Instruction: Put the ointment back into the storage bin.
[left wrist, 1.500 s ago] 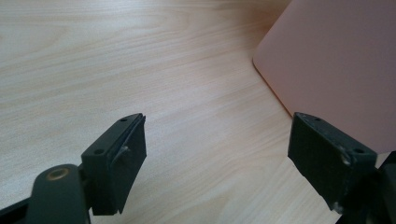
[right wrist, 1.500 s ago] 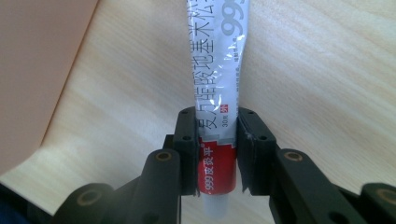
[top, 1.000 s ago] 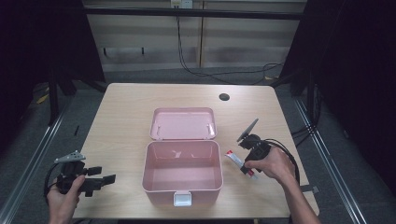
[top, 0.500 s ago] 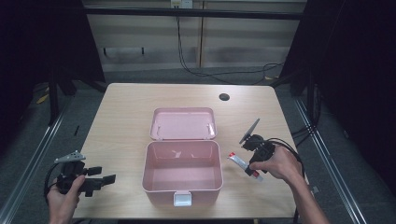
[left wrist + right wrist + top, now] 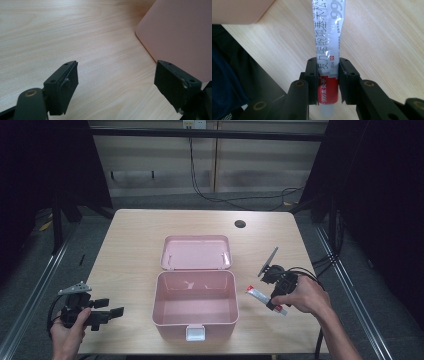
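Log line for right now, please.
right gripper: shut on tube, beside box | left gripper: open, nothing held | pink box: lid open

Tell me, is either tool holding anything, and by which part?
The right tool grips a white tube near its red end; the left tool holds nothing.

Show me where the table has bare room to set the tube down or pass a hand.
Bare wood lies between the left gripper and the pink box, and across the far table beyond the lid. It is tighter on the right, where the right gripper holds the tube beside the box.
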A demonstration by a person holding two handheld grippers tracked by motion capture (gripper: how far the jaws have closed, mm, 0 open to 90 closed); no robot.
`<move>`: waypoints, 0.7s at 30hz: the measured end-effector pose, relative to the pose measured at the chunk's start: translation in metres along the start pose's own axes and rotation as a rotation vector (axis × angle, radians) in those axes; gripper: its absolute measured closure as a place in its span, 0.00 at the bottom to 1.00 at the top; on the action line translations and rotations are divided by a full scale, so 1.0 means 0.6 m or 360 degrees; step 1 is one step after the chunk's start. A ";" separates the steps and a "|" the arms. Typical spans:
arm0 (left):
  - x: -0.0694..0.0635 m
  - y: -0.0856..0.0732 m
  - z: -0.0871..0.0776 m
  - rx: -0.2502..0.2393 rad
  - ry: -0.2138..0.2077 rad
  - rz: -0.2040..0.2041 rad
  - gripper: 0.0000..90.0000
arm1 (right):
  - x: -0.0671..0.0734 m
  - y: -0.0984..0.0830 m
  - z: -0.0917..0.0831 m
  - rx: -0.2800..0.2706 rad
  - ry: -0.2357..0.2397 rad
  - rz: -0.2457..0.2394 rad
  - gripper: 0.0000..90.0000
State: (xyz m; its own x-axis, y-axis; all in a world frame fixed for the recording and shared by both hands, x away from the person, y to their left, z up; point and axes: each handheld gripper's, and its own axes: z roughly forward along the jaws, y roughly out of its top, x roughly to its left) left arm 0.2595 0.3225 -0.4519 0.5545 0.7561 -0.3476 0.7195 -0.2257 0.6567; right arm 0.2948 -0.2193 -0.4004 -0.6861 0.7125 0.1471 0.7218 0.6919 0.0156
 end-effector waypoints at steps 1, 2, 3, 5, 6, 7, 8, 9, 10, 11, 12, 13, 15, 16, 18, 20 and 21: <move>0.000 0.000 0.000 0.0000 0.0000 0.0001 0.21 | 0.001 -0.001 -0.001 -0.0002 0.0010 0.0000 0.80; 0.000 0.000 0.000 0.0000 0.0000 0.0000 0.21 | 0.002 -0.001 -0.002 -0.0012 0.0019 -0.0003 0.80; 0.000 0.000 0.000 0.0000 0.0000 0.0004 0.21 | 0.002 -0.002 -0.003 -0.0016 0.0015 -0.0022 0.80; 0.000 0.000 0.000 0.0000 0.0000 0.0004 0.21 | 0.005 -0.004 -0.007 -0.0039 0.0040 -0.0028 0.80; 0.000 0.000 0.000 0.0000 -0.0001 0.0003 0.21 | 0.007 -0.005 -0.010 -0.0053 0.0039 -0.0037 0.80; 0.001 0.000 0.000 0.0002 -0.0002 0.0003 0.21 | 0.008 -0.005 -0.014 -0.0051 0.0027 -0.0046 0.80; 0.000 0.000 0.000 0.0001 -0.0001 0.0003 0.21 | 0.008 -0.006 -0.016 -0.0068 0.0026 -0.0081 0.80; 0.000 0.000 0.000 0.0000 0.0001 0.0002 0.21 | 0.010 -0.007 -0.021 -0.0077 0.0032 -0.0064 0.80; 0.000 0.000 -0.001 0.0000 0.0001 0.0002 0.21 | 0.012 -0.007 -0.026 -0.0081 0.0025 -0.0078 0.80; 0.001 0.000 -0.001 0.0001 0.0002 0.0004 0.21 | 0.014 -0.008 -0.031 -0.0084 0.0024 -0.0092 0.80; 0.001 0.000 0.000 -0.0001 0.0002 0.0000 0.21 | 0.014 -0.008 -0.033 -0.0100 0.0021 -0.0097 0.80; 0.001 0.000 0.000 0.0001 -0.0003 -0.0002 0.21 | 0.016 -0.009 -0.038 -0.0096 0.0031 -0.0086 0.80; 0.002 0.000 0.000 0.0001 0.0001 -0.0007 0.21 | 0.019 -0.011 -0.043 -0.0095 0.0007 -0.0108 0.80; 0.002 0.000 0.000 0.0001 0.0000 -0.0002 0.21 | 0.020 -0.012 -0.045 -0.0106 0.0014 -0.0113 0.80; 0.002 0.000 0.000 -0.0001 -0.0002 -0.0007 0.21 | 0.021 -0.014 -0.050 -0.0114 0.0016 -0.0113 0.80; 0.002 0.000 0.000 0.0001 -0.0002 -0.0004 0.21 | 0.022 -0.016 -0.055 -0.0121 0.0017 -0.0120 0.80; 0.002 0.000 0.000 0.0000 -0.0002 -0.0003 0.21 | 0.024 -0.017 -0.059 -0.0130 0.0029 -0.0106 0.80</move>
State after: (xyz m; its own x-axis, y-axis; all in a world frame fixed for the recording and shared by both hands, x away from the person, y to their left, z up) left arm 0.2600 0.3235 -0.4523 0.5539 0.7556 -0.3498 0.7205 -0.2245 0.6561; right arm 0.2807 -0.2204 -0.3632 -0.7315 0.6627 0.1607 0.6803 0.7252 0.1062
